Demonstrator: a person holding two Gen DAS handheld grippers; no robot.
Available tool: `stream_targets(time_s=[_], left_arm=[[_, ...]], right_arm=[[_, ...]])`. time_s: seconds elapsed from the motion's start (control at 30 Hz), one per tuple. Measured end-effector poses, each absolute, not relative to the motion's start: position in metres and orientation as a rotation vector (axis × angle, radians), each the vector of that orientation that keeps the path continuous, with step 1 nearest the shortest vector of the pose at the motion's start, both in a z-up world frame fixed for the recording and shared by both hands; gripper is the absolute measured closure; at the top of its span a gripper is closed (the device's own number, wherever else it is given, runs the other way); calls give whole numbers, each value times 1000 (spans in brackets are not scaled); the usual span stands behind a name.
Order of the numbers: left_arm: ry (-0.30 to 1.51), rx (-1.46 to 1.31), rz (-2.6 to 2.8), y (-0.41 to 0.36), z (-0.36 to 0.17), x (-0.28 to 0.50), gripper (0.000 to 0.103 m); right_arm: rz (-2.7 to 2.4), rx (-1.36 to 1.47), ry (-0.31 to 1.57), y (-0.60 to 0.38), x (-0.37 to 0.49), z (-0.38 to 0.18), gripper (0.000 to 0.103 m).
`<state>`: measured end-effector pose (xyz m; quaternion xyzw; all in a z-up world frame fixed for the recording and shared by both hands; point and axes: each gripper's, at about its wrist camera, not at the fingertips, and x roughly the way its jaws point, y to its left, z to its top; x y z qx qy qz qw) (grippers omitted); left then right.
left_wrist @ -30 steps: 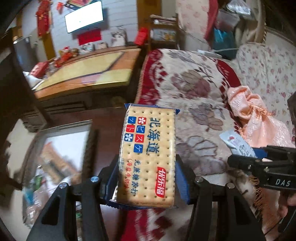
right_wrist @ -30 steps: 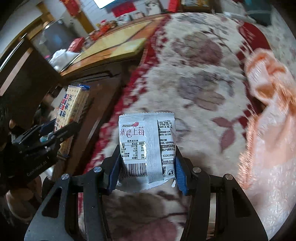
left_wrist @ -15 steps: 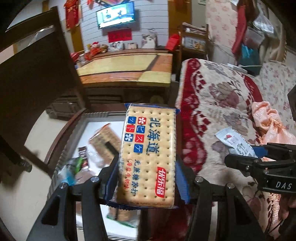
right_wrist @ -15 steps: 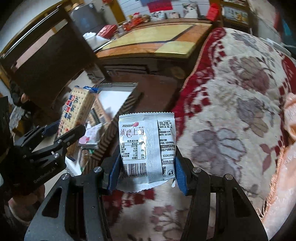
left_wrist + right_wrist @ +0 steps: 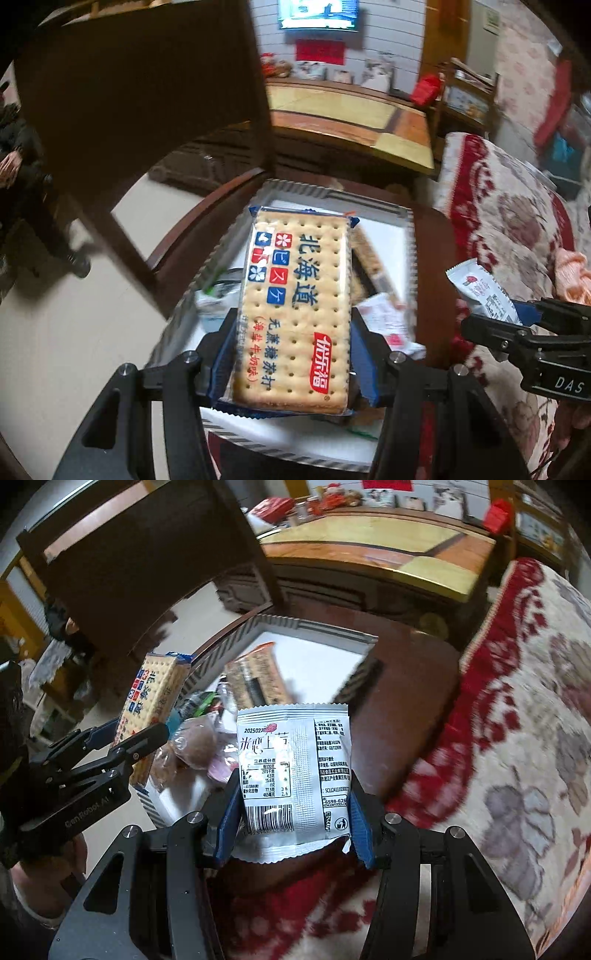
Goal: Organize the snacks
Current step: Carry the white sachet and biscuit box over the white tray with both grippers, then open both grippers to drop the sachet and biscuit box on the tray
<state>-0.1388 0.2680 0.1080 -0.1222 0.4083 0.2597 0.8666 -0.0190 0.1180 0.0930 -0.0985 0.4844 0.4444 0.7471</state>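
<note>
Both tools have swung from the blanket to the white striped-rim box [image 5: 332,192]: left tool [image 5: 293,350] grasps the cracker packet [image 5: 295,314], right tool [image 5: 291,823] the silver sachet [image 5: 295,771] (release is probably next).

Dim, warm indoor light; strong fisheye bending and dark corners; surroundings smear with motion blur, the glossy yellow-and-brown tabletop [image 5: 399,550] glares.
</note>
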Motion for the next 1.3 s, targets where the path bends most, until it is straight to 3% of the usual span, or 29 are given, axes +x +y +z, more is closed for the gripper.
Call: stream_targets(time_s=[0.7,0.77,0.83,0.9,1.3], left_arm=[[924,-311,610,303,68,-138,44],[923,-316,619,304,68,-137,41],[917,-312,634,304,70,-138,28],[898,-306,638,302,73,-140,21],[788,-239,679,274,100,-157,7]], right_arm=[[1019,-409,1092,231,-19,46,51],[1022,-401,1088,229,-18,47,51],[1021,-382,1102,224,-16,49,50],[1009,-362,1095,218,-13,53,49],[973,-226,1027,147,-33,82,46]])
